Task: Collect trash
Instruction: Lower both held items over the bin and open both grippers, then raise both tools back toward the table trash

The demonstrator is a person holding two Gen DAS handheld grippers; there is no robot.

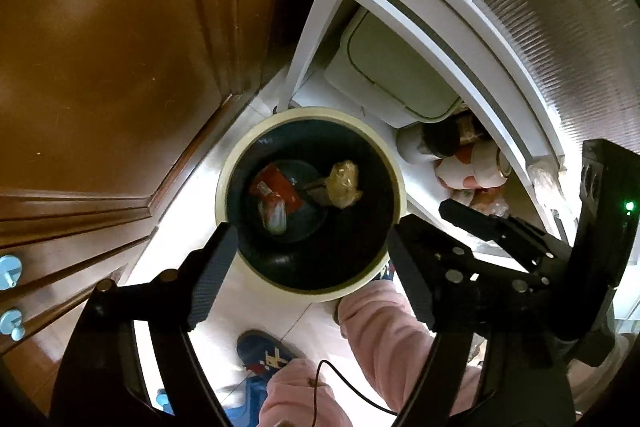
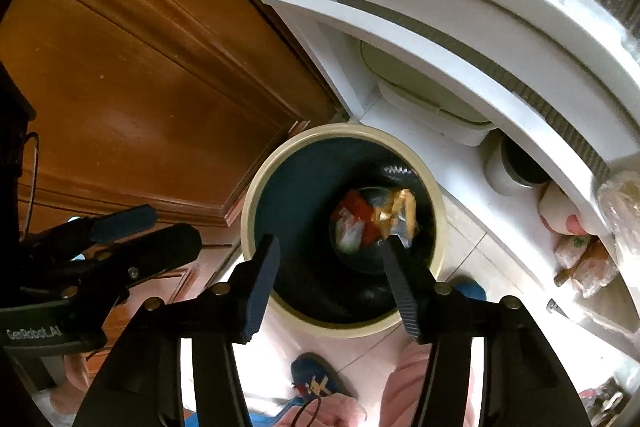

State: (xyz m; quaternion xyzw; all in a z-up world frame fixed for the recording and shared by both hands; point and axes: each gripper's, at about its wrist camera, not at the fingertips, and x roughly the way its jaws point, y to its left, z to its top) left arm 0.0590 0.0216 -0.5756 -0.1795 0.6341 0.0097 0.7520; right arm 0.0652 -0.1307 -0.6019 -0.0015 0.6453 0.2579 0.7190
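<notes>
A round bin with a cream rim (image 1: 308,113) (image 2: 340,129) stands on the pale floor, dark inside. At its bottom lie a red wrapper (image 1: 278,187) (image 2: 360,211), a whitish crumpled packet (image 1: 276,221) (image 2: 348,233) and a tan crumpled wad (image 1: 345,183) (image 2: 402,207). My left gripper (image 1: 310,231) hangs open over the bin's near rim with nothing between its pads. My right gripper (image 2: 331,241) is open above the same bin, also empty. One finger (image 1: 480,225) of the right gripper shows at the right of the left wrist view.
A brown wooden door (image 1: 120,67) rises left of the bin. A white frame with ribbed glass (image 1: 520,7) curves along the right, with a pale green lidded bin (image 1: 392,75) and jars (image 1: 472,163) beneath. A person's pink trouser legs (image 1: 380,339) and blue shoe (image 1: 264,351) are close below.
</notes>
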